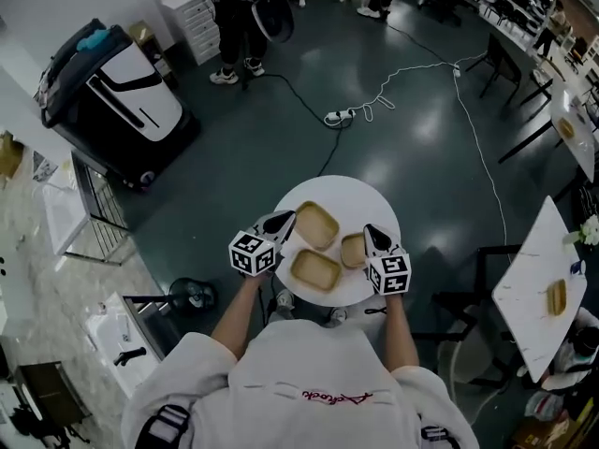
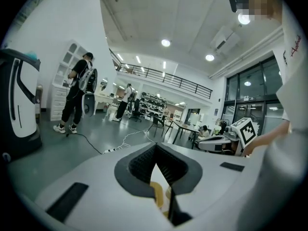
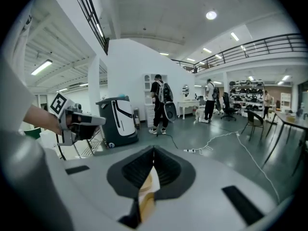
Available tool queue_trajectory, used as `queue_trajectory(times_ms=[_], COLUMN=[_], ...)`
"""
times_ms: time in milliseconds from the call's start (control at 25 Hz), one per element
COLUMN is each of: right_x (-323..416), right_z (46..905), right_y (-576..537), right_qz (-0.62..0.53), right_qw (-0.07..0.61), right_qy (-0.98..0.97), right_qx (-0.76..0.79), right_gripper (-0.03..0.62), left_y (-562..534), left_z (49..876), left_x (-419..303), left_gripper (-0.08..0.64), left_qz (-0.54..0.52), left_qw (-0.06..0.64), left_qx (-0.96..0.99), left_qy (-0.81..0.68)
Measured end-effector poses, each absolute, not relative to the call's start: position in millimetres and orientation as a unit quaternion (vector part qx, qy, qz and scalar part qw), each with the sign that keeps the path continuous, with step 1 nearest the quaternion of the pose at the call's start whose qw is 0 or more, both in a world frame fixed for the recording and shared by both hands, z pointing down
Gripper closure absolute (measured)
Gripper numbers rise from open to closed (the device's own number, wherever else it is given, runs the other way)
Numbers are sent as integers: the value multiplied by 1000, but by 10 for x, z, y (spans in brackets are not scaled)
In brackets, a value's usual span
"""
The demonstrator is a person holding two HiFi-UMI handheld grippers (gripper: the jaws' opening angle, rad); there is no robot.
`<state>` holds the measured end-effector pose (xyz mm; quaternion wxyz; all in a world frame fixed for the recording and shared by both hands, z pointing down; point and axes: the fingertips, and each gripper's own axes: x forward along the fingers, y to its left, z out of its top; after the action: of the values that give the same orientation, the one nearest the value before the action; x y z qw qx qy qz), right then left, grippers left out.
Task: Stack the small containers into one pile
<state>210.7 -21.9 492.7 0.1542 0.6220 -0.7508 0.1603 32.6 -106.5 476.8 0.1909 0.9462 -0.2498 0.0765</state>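
Observation:
Three tan square containers lie apart on a round white table [image 1: 351, 195]: one at the back [image 1: 316, 224], one at the front [image 1: 315, 269], and a smaller one at the right [image 1: 353, 250]. My left gripper [image 1: 288, 219] is shut, its tip at the back container's left edge. In the left gripper view the jaws [image 2: 156, 148] meet at the tip, and a tan container [image 2: 159, 194] shows in the gap below them. My right gripper [image 1: 371, 231] is shut just right of the smaller container. In the right gripper view its jaws [image 3: 154, 150] meet over a tan container [image 3: 148, 196].
A black and white machine [image 1: 117, 92] stands at the back left. A power strip with white cable [image 1: 339, 117] lies on the dark floor beyond the table. A person [image 1: 239, 17] stands at the back. A white table [image 1: 538, 279] is at the right.

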Motion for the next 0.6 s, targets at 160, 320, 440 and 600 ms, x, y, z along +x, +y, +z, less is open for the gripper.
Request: queue_trajectory(times_ms=[160,320,440,600], right_x=[1998,1873,1735,1557], right_z=[5007,5138,5291,5478], right_y=[-277,-285,-188,-158], right_qz=[164,176,193,210], right_qw=[166,175,183,197], right_qy=[-764,-770,-771,-773], right_qx=[602,588,578,565], right_gripper=[572,572,572,572], left_y=[-1050,-1021,-936,-947], left_z=[4838,4971,5098,5206], left_x=[203,75,-18,-65], left_gripper=[549,549,549,549], left_qz=[72,78,87,97], left_qw=[200,211,224,231], left_qx=[940,934,930,930], left_qy=[-268,-279,-277,-268])
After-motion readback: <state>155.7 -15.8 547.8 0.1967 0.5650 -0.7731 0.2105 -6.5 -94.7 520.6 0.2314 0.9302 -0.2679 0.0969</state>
